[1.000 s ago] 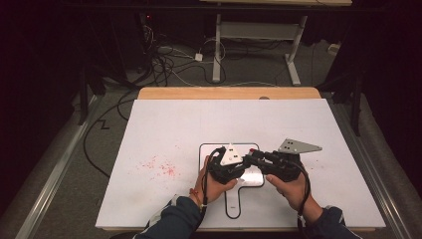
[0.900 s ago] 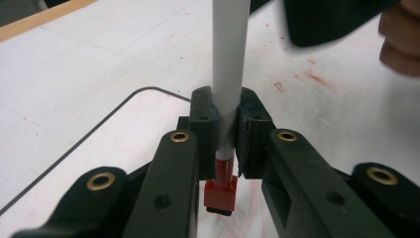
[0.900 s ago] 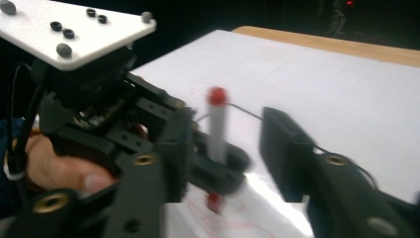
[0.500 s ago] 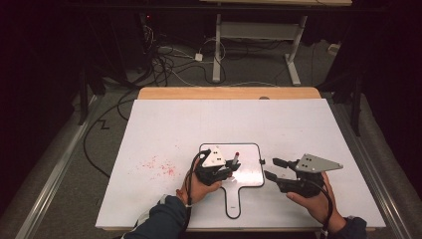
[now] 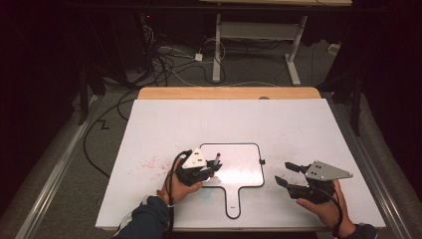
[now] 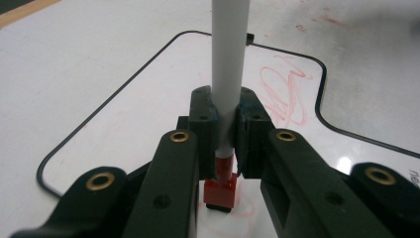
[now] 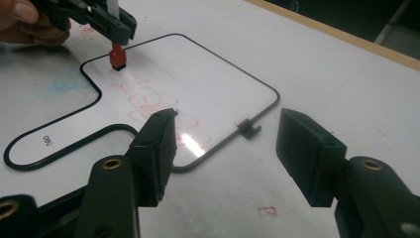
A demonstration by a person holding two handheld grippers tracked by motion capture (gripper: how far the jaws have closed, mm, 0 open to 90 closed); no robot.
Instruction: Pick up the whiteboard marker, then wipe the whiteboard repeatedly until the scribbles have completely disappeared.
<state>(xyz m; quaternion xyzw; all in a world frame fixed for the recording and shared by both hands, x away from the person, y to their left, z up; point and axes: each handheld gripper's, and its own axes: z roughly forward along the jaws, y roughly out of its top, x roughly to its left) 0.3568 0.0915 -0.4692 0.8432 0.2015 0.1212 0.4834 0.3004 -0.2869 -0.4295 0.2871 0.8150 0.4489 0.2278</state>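
A small handled whiteboard with a black rim lies flat on the white table, with faint red scribbles across it. My left gripper is over the board's left part, shut on a white-barrelled marker. The marker stands nearly upright, and its red end, which has a black tip, rests on the board. My right gripper is off the board's right edge, open with nothing between its jaws. In the right gripper view the gripper faces the board and the left gripper beyond it.
Red smudges mark the table left of the board. A small black clip sticks out of the board's right rim. A wooden strip runs along the table's far edge, with cables and desk legs on the floor beyond.
My right gripper has drawn away to the right, off the board, from a spot close against the left gripper. The left gripper has shifted slightly left, still holding the marker.
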